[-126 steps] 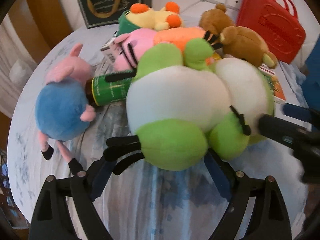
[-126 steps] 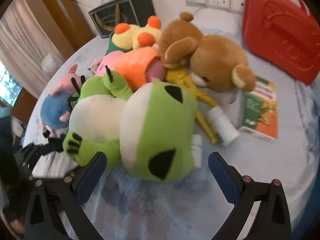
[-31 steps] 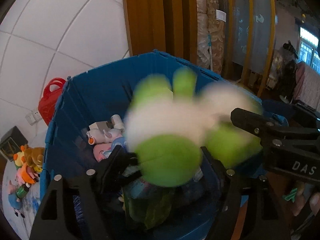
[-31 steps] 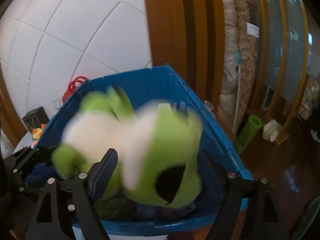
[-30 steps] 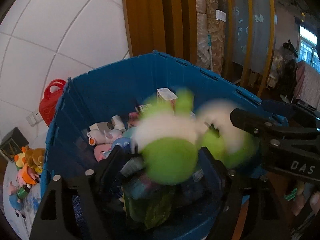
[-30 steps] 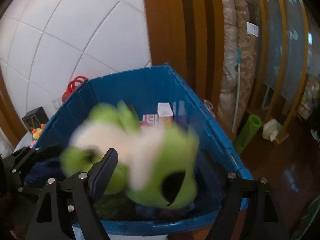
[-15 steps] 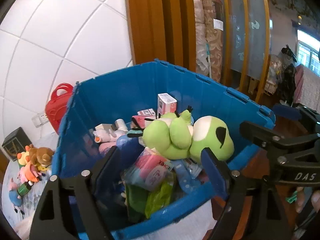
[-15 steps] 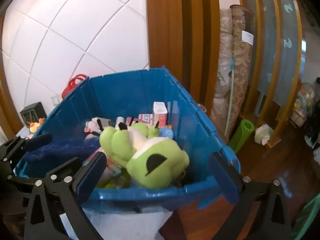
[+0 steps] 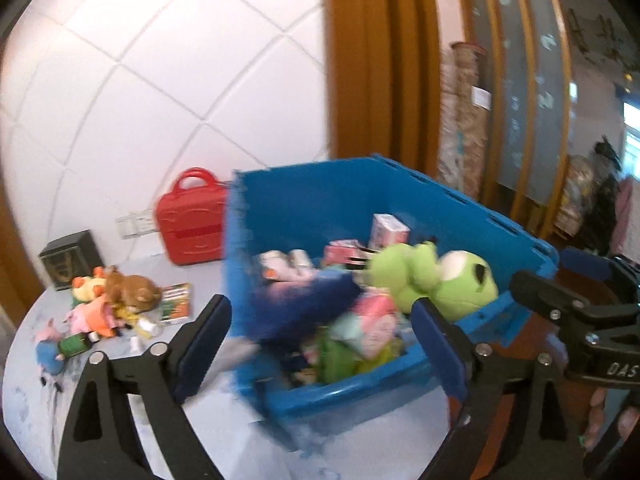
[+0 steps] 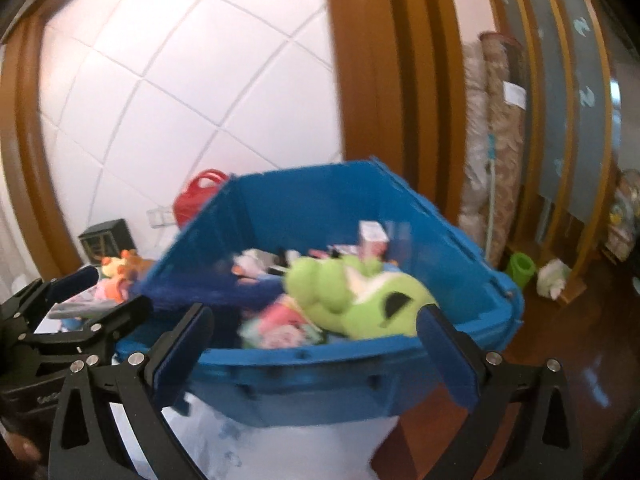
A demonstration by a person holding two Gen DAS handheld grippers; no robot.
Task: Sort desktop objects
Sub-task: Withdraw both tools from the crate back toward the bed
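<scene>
While both tongs (image 9: 320, 340) (image 10: 316, 344) gape empty, the green frog plush (image 9: 440, 280) tops the blue bin's (image 9: 320, 208) pile.

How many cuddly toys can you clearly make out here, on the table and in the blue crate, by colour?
Green frog, in the blue crate: 1
Brown bear, on the table: 1
Yellow toy: 1
Pink-and-orange toy: 1
Blue-bodied toy: 1
Total: 5
Blur may hide more.
</scene>
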